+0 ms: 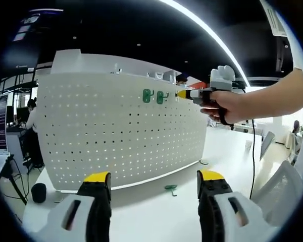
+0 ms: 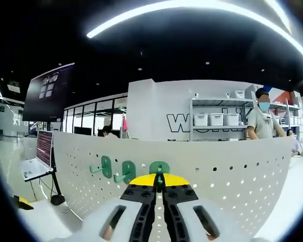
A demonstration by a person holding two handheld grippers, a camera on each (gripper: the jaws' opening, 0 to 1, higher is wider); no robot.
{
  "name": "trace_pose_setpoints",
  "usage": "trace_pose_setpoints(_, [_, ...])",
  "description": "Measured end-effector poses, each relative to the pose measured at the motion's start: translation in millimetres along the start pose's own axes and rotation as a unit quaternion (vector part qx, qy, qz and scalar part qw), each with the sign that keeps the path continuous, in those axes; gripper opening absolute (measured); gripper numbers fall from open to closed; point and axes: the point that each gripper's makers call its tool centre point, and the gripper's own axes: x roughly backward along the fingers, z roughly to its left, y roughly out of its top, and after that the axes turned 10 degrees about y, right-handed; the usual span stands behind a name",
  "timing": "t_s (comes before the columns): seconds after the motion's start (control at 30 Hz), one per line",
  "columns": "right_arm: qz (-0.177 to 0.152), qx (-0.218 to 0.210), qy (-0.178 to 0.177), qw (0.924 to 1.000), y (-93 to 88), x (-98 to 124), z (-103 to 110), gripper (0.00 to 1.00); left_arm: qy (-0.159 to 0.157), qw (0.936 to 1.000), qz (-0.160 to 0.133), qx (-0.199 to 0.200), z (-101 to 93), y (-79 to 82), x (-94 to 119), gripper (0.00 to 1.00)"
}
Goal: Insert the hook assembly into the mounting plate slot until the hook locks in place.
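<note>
Green spare hook (image 1: 170,189) on table (image 1: 156,212) before pegboard (image 1: 116,131), unobstructed.

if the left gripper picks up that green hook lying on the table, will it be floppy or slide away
The loose green hook looks like moulded plastic, so probably stiff, not floppy. It looks thin and slight beside the left gripper, so likely very light. Lying flat on the smooth white table, it may skid if nudged rather than pinched, and its bent shape should keep it from rolling.
</note>
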Motion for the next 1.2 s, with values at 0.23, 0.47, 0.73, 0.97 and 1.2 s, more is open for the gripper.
trace_pose_setpoints(0.23, [-0.003,0.008,-0.005,1.0000,1.1,-7,-1,0.02,0.004,1.0000,0.006,0.000,3.5,-3.0,0,0.71])
trace_pose_setpoints(0.47, [-0.001,0.004,-0.005,1.0000,-2.8,-11,-2,0.02,0.006,1.0000,0.007,-0.002,7.0,-2.6,-1,0.70])
trace_pose_setpoints(0.73, [0.004,0.001,-0.006,1.0000,-6.4,-15,-2,0.02,0.010,0.9999,0.012,-0.001,10.9,-4.1,-2,0.69])
trace_pose_setpoints(0.97, [0.009,0.008,-0.017,0.9998,-8.6,-16,-3,0.02,0.012,0.9998,0.012,0.004,12.2,-3.5,-4,0.69])
trace_pose_setpoints(1.2, [0.016,0.051,-0.039,0.9978,-9.1,-17,-2,0.02,0.012,0.9998,0.015,0.004,12.0,-5.9,-3,0.69])
